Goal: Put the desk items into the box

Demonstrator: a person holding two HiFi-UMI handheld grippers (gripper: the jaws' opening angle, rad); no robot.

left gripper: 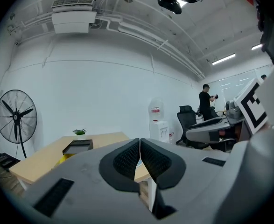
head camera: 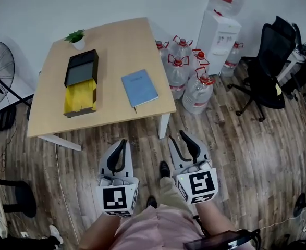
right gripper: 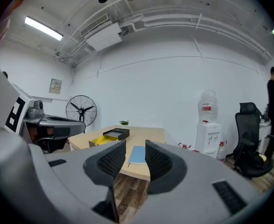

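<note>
Holding left hand-held gripper (head camera: 123,142) pressed together and empty, right hand-held gripper (head camera: 177,136) slightly spread and empty, over wood floor (head camera: 142,134) short of table (head camera: 126,40). Facing blue notebook (head camera: 139,87) lying beside open box (head camera: 81,82) there. Showing a standing person (left gripper: 205,101) in gripper views, not head view.

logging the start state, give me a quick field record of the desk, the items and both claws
stage: not started, both claws short of the desk
desk: light wood
box: black and yellow, on the desk's left part
blue notebook: flat on the desk, right of the box, apart from it
potted plant: far corner, behind the box
left claw: shut, empty
right claw: open, empty
</note>
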